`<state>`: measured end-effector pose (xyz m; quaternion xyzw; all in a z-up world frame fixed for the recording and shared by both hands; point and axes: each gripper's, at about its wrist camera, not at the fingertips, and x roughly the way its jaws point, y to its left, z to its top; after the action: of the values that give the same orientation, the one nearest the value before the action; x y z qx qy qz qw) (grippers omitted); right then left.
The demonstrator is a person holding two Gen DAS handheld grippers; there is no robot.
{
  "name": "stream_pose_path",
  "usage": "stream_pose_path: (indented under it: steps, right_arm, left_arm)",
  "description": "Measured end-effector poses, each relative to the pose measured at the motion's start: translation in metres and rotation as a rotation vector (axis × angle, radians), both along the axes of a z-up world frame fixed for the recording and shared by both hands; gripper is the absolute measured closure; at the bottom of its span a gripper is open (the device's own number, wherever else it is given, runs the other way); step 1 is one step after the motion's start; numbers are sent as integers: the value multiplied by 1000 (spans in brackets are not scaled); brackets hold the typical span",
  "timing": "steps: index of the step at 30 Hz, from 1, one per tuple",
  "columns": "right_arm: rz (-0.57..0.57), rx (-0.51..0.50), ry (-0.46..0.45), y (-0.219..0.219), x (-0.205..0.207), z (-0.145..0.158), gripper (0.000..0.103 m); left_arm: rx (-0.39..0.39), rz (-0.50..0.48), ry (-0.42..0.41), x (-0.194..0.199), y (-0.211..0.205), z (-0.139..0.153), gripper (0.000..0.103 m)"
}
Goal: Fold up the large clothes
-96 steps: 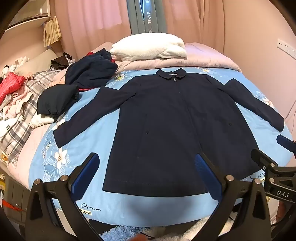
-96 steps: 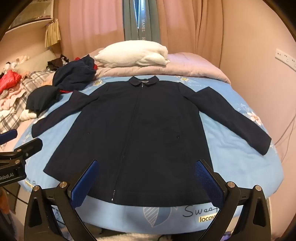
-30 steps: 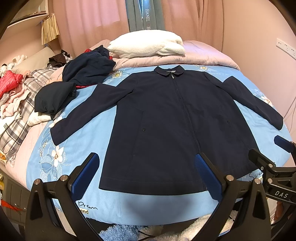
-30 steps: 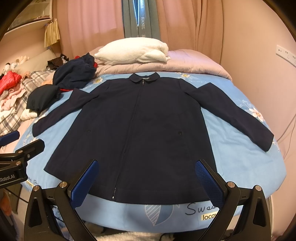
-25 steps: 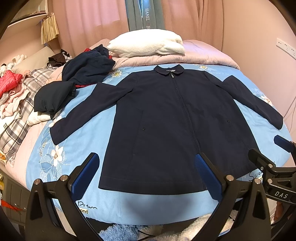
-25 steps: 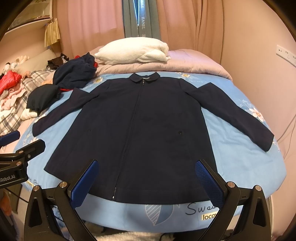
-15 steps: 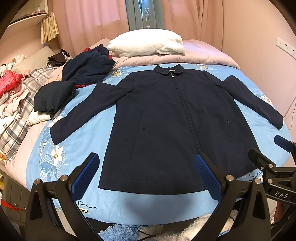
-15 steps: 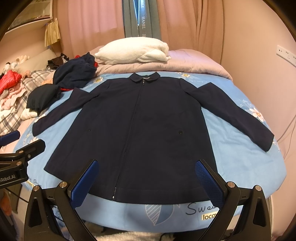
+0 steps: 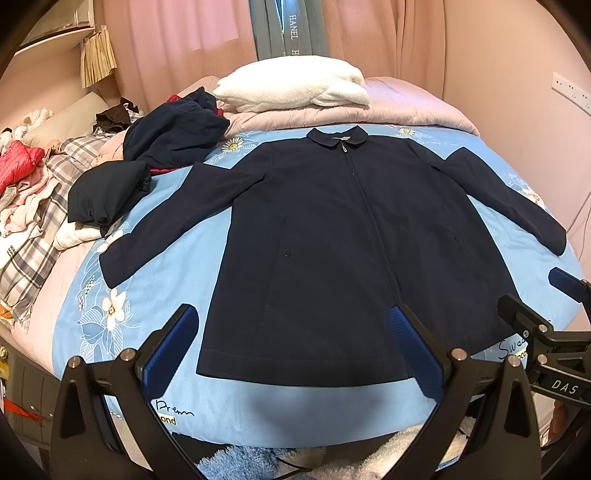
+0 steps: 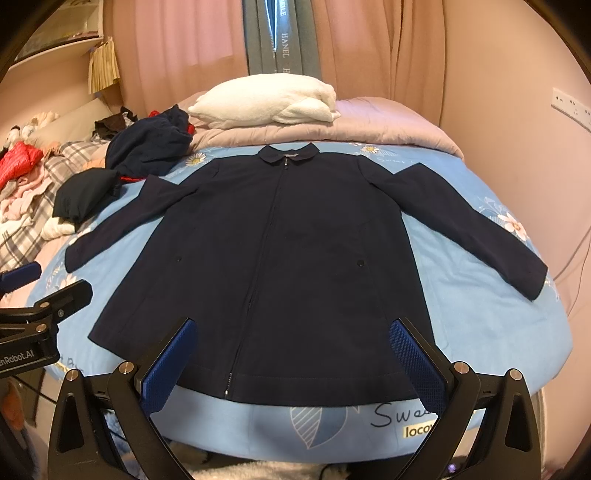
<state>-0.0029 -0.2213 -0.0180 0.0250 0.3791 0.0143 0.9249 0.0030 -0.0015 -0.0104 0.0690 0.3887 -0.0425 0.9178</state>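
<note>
Navy zip jacket (image 9: 343, 236) spread flat, sleeves out, mid-frame on blue floral bedsheet (image 9: 122, 295); left gripper (image 9: 291, 332) and right gripper (image 10: 291, 339) at lower frame, both agape, empty.

"HANEL" on curtain (image 9: 293, 33); "DAS" on right claw (image 9: 561, 291).

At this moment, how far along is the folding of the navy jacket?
Done: the navy jacket lies flat and zipped on the blue sheet, both sleeves spread out. In hand: nothing; the left claw and right claw are open, short of the hem. Left: every fold, sleeves and body.
</note>
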Motion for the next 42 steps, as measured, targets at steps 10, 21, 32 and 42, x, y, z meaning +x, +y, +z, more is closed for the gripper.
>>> stream_pose_path:
  steps: [10, 21, 32, 42]
  right_arm:
    - [4, 76, -7, -8, -1, -2, 0]
    - [-129, 677, 56, -117, 25, -73, 0]
    - [-598, 813, -86, -271, 33, -124, 0]
    - [-837, 874, -244, -347, 69, -133, 0]
  left_arm:
    - [-32, -3, 21, 3, 3, -5, 0]
    - [-467, 57, 257, 46, 39, -60, 0]
    - [-674, 156, 367, 85, 47, -93, 0]
    - [-575, 151, 362, 125, 19, -93, 0]
